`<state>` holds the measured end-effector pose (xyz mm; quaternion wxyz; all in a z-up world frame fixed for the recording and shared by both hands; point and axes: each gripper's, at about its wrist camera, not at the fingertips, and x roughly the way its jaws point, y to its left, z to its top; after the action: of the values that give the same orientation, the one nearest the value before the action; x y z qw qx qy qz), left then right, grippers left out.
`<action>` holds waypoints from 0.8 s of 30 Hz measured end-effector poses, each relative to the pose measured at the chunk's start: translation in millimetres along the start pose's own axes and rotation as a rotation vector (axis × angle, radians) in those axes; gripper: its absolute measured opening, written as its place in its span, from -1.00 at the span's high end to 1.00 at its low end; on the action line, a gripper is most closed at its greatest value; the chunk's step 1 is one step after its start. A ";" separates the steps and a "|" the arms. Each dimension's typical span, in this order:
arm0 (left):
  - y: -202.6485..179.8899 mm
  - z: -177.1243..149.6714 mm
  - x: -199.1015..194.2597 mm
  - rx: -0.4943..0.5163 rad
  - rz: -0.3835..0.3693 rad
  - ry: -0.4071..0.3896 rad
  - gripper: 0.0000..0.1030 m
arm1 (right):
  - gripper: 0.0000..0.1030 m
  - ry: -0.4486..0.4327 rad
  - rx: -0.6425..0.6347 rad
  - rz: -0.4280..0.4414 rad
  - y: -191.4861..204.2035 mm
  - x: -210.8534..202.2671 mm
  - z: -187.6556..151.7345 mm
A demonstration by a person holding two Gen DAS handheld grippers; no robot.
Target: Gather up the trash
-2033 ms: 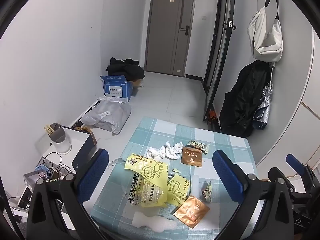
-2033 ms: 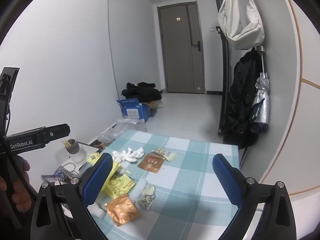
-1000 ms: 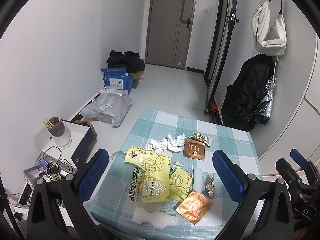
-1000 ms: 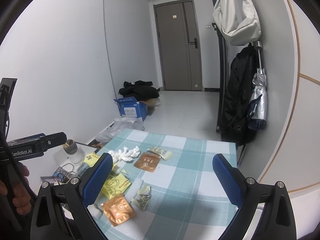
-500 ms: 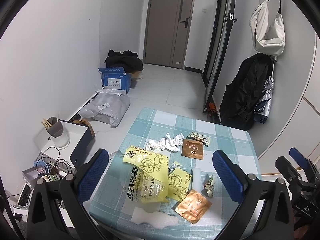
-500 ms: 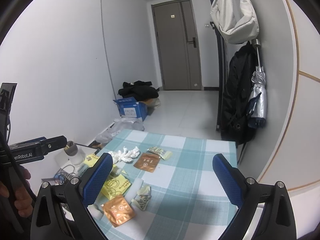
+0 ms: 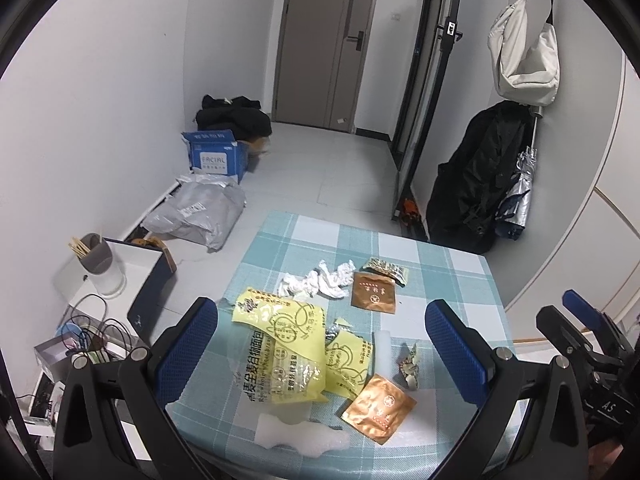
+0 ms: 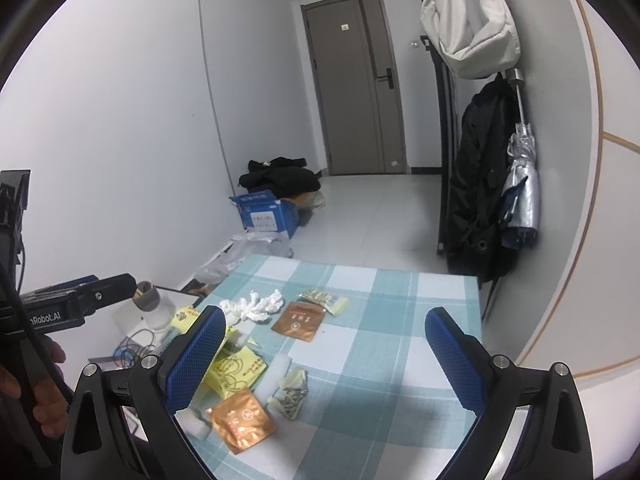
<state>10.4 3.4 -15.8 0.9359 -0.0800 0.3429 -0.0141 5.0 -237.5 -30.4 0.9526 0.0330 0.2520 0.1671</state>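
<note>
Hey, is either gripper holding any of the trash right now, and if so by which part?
Nothing is held. The left gripper and right gripper are both open above the table.

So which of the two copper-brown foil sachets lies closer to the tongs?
The crinkled brown sachet at the table's near edge, beside the white foam piece. The other brown sachet lies farther back, by the crumpled tissues.
</note>
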 end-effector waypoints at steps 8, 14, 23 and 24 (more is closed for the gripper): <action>23.7 -2.8 22.2 -0.087 -0.098 0.105 -0.98 | -0.96 0.018 0.014 0.021 0.2 11.5 -1.0; 61.0 -4.2 46.5 -0.209 -0.099 0.181 -0.98 | -0.96 0.069 0.058 0.077 -4.0 31.9 -1.7; 89.2 -6.2 85.4 -0.271 -0.116 0.301 -0.86 | -0.96 0.128 0.048 0.144 3.8 69.0 -0.7; 89.7 -7.0 89.2 -0.265 -0.123 0.317 -0.81 | -0.96 0.134 0.049 0.150 4.4 72.4 -0.4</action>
<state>71.6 83.7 -92.4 0.8488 -0.2199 0.4793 -0.0383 62.6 -209.1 -64.0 0.9173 0.0640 0.3161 0.2335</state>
